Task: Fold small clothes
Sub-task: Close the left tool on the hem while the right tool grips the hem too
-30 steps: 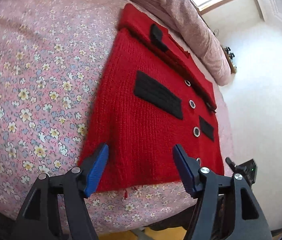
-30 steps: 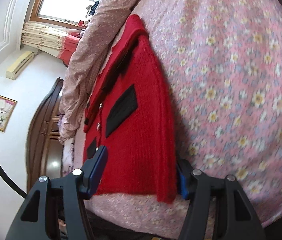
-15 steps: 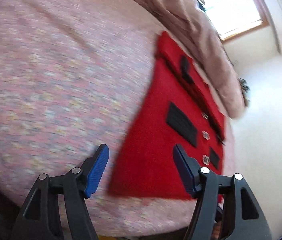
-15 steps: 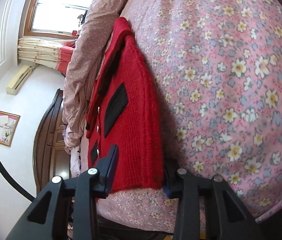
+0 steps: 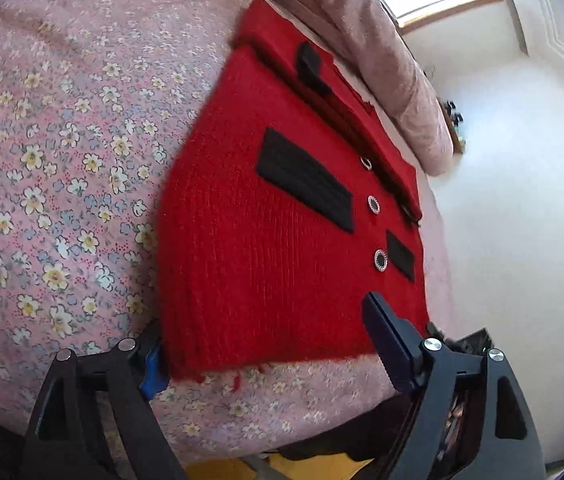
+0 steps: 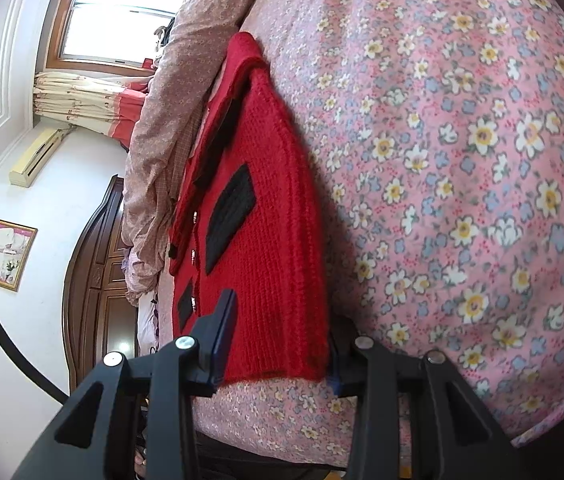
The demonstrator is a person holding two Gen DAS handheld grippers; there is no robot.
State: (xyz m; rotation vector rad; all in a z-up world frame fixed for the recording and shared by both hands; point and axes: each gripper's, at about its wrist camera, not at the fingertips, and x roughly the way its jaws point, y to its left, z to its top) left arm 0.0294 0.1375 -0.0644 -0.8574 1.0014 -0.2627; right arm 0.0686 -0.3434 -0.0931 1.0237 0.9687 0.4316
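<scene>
Red knitted cardigan [image 5: 282,248] at the bed's [image 5: 61,160] near edge: our left claw [image 5: 265,340] has just widened astride its hem, gripping nothing; our right claw [image 6: 282,340] has just narrowed onto the hem corner. We should pinch both corners squarely before lifting.

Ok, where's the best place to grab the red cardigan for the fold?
Probably the two corners of the near hem, coming in from the bed's near edge. The red cardigan lies flat on the floral sheet, hem along that edge, and the corners are clear of the buttons and the black pocket.

Home bedroom: floral bedsheet [image 6: 462,160], curtained window [image 6: 121,12], wardrobe [image 6: 93,280].
</scene>
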